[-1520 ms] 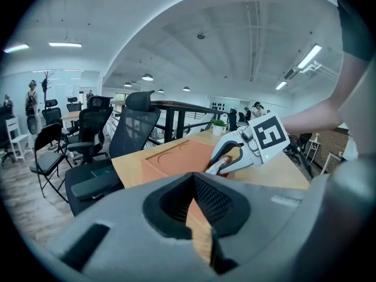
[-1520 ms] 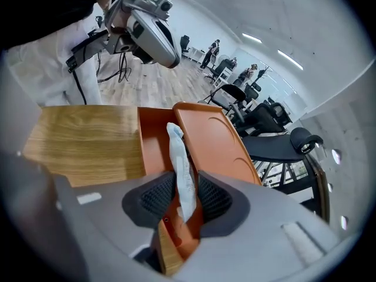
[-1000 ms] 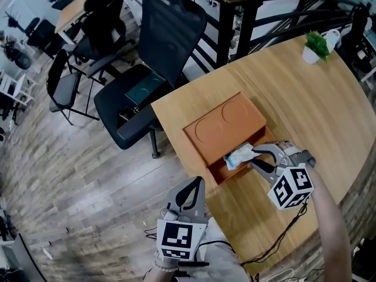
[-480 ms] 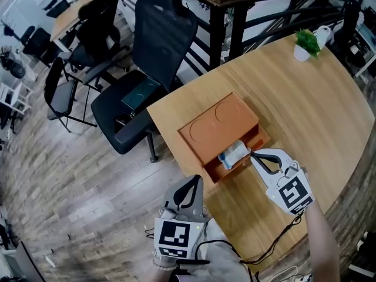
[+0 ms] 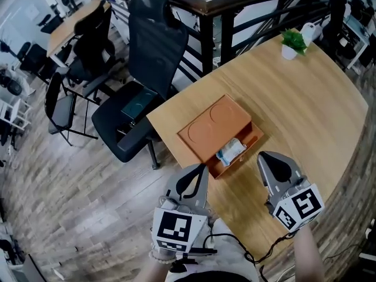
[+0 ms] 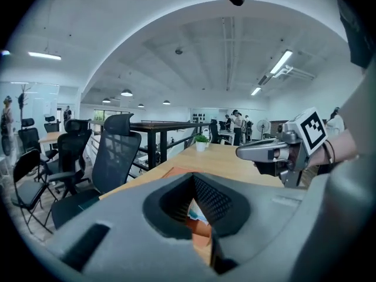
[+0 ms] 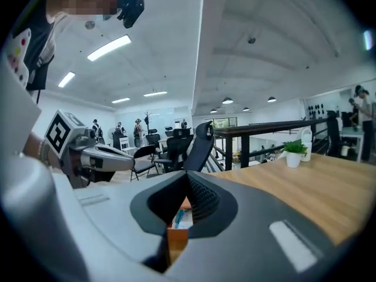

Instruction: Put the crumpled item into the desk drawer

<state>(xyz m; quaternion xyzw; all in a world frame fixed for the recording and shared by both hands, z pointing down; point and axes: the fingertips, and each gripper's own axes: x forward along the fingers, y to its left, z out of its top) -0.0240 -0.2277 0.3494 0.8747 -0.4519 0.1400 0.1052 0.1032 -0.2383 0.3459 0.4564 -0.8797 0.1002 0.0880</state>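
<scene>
Black-and-white square markers cover the cube on the left tool (image 5: pixel 201 169) and on the right tool (image 5: pixel 264 157); each tool has its jaws pressed together on nothing; both hang just short of the drawer (image 5: pixel 245 155), touching neither it nor each other; the crumpled item (image 5: pixel 231 151), white with blue patches and wrinkled like a wrapper, lies in the pulled-out drawer of the orange-brown desk box (image 5: pixel 212 125) on the wooden tabletop (image 5: pixel 305 98).
</scene>
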